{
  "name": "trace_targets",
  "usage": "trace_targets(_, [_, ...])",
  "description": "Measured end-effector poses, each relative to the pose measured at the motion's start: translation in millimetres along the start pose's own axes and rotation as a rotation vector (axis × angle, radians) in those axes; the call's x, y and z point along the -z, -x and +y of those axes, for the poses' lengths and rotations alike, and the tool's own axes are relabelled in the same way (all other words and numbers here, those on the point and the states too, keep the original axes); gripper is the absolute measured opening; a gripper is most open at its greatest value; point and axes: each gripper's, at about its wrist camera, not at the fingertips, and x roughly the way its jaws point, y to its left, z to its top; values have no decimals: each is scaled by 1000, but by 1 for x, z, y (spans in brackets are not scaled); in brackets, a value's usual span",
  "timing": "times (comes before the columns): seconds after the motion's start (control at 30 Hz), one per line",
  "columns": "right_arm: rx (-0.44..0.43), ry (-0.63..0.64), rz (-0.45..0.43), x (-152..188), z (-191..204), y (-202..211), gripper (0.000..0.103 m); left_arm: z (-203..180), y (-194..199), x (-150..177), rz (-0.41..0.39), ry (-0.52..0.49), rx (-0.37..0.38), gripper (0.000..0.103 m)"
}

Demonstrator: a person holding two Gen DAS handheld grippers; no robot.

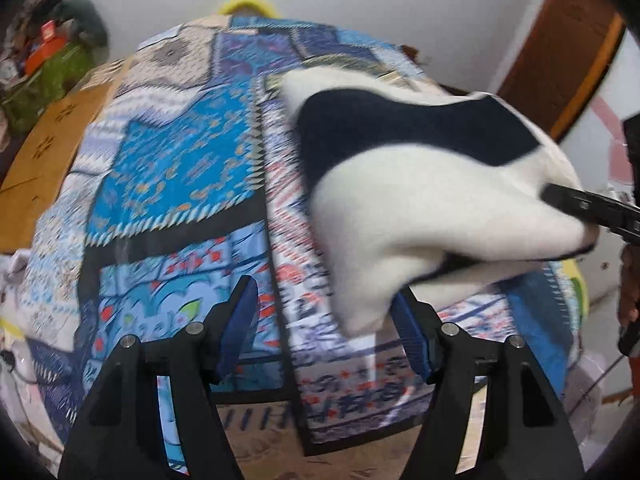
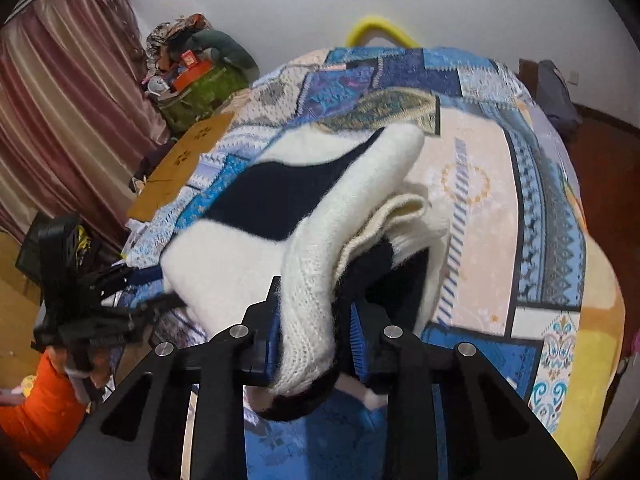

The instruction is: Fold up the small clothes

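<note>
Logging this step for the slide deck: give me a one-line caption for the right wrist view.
Right gripper clamps a bunched white-and-navy knit sweater above the patterned blue bedspread.

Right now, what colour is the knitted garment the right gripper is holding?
The knitted garment is white with navy patches, clearest in the right wrist view.

1. Left gripper (image 1: 324,320): low centre of the left wrist view, jaws spread apart, blue pads (image 1: 240,320) not pressing on anything.
2. Right gripper (image 2: 314,332): low centre of the right wrist view, jaws drawn in, pads clamped on a knitted fold.
3. Orange sleeve (image 2: 36,408), lower left of the right wrist view, behind the left gripper.
</note>
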Motion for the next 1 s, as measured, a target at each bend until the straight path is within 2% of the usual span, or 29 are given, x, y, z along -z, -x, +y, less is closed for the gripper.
trace_targets(0.13, [-6, -53, 23, 12, -18, -11, 26, 12, -2, 6, 12, 38, 23, 68])
trace_targets(0.3, [7, -41, 19, 20, -21, -19, 29, 6, 1, 5, 15, 2, -5, 68])
trace_targets(0.37, [17, -30, 6, 19, -20, -15, 34, 4, 5, 6, 18, -17, -18, 68])
trace_targets(0.43, [32, -17, -4, 18, -19, -8, 44, 5, 10, 7, 15, -36, -27, 67])
trace_targets(0.57, [105, 32, -36, 16, -18, 9, 50, 4, 29, 1, -22, -66, -46, 67])
trace_targets(0.67, [172, 85, -81, 11, -10, 24, 52, 4, 46, -12, -86, -76, -74, 67])
trace_targets(0.77, [234, 155, -144, -1, 4, 35, 52, 3, 59, -36, -144, -84, -66, 67])
trace_targets(0.9, [193, 174, -180, -18, 16, 35, 52, -5, 53, -70, -166, -110, -24, 68])
trace_targets(1.0, [138, 167, -165, -29, 23, 18, 52, -13, 29, -87, -135, -122, 16, 68])
